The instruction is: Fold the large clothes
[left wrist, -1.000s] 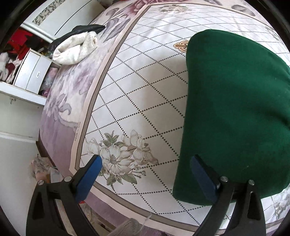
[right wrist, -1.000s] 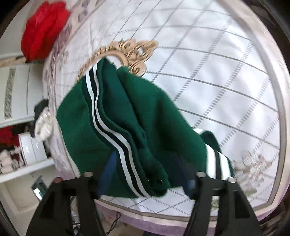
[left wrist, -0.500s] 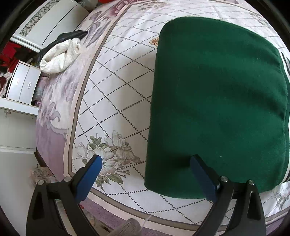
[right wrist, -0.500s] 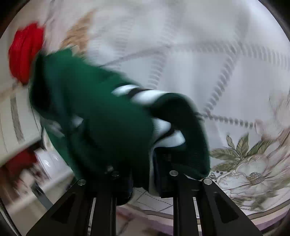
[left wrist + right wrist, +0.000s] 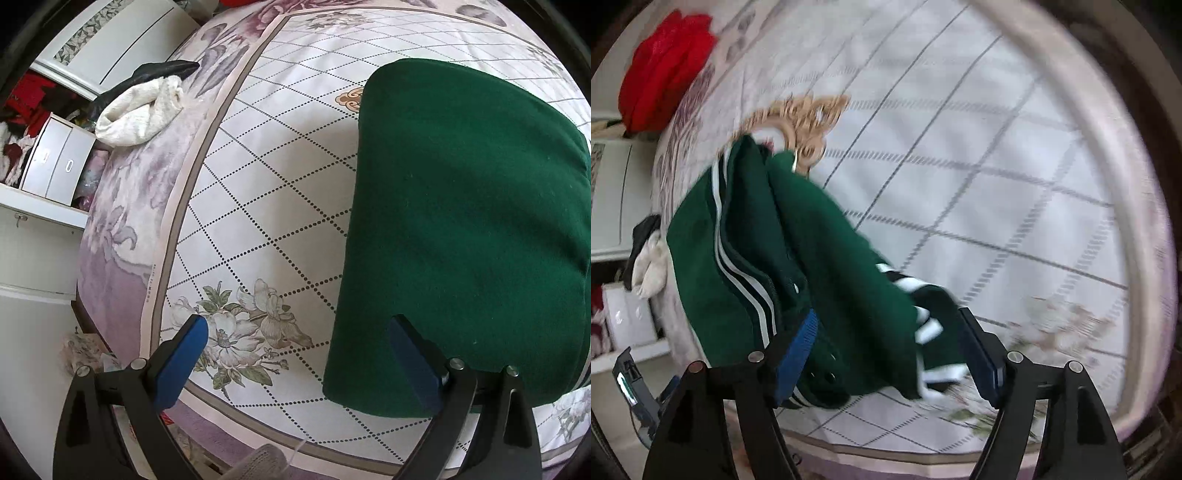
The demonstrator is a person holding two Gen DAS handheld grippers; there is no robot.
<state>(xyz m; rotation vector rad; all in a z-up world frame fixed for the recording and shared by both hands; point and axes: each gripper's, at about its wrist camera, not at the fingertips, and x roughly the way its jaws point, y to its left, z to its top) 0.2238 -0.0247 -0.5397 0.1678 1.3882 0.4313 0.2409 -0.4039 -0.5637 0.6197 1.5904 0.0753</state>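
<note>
A: Left wrist view first: the quilted bedspread with the dotted diamond grid and printed flowers (image 5: 258,206) fills nearly everything, and we use it as our landmark. On it lies the dark green fleece garment with white and black striped trim (image 5: 461,229), folded into a smooth slab whose long axis runs from the bedspread's near border up toward its gold medallion.

B: Which of us is nearer?

A: Both are at its near end. Our left gripper (image 5: 299,362) hangs with its jaws spread wide and nothing between them; one finger stands over the garment's near left corner, the other over the printed flower. In the right wrist view, our right gripper (image 5: 886,350) has its jaws opening, with the striped cuff and a bunched fold (image 5: 923,332) between them. We cannot tell for certain through the blur, but the pads look clear of the cloth.

B: Room to move?

A: Plenty. The grid is bare to the right of the garment and beyond it. The bedspread's near border sits just under both grippers, so we judge any pull toward us risky. The cream knitted bundle (image 5: 140,114) and red cloth heap (image 5: 665,70) lie at the far left edge, well apart.
</note>
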